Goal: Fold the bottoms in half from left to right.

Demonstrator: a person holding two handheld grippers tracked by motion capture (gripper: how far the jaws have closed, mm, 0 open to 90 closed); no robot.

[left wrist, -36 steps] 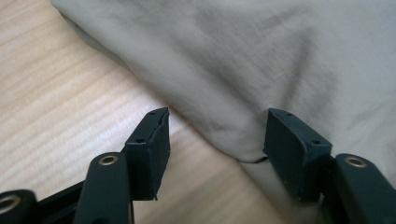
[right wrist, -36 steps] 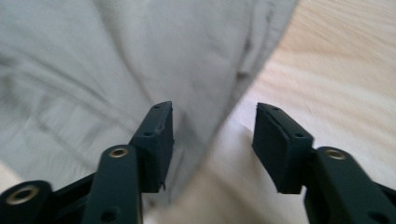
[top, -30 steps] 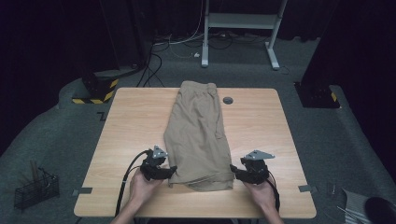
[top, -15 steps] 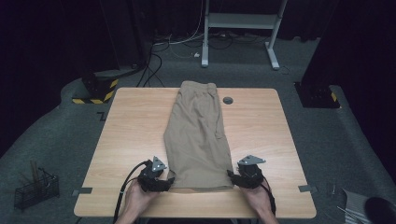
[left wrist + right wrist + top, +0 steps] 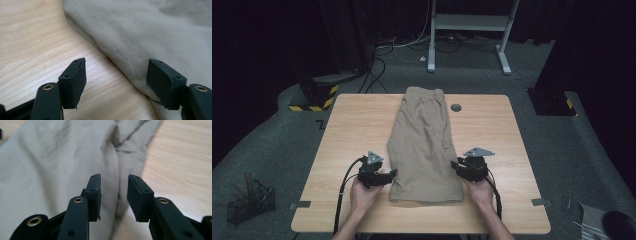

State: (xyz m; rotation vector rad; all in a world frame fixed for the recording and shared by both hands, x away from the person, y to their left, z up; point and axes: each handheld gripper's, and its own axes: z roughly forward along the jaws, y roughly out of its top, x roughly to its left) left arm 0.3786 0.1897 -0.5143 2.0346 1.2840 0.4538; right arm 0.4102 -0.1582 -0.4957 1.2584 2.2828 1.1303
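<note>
Folded shorts (image 5: 424, 145), long axis toward the table's (image 5: 352, 125) far edge (hem nearest); left gripper (image 5: 388, 176) wide, opening; right gripper (image 5: 458, 166) narrowing, straddling a side fold ungripped.

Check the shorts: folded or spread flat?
Folded. The khaki shorts lie lengthwise as one narrow strip on the table, one leg over the other, waistband at the far end.

Overhead forward-down; two close gripper-mounted views
</note>
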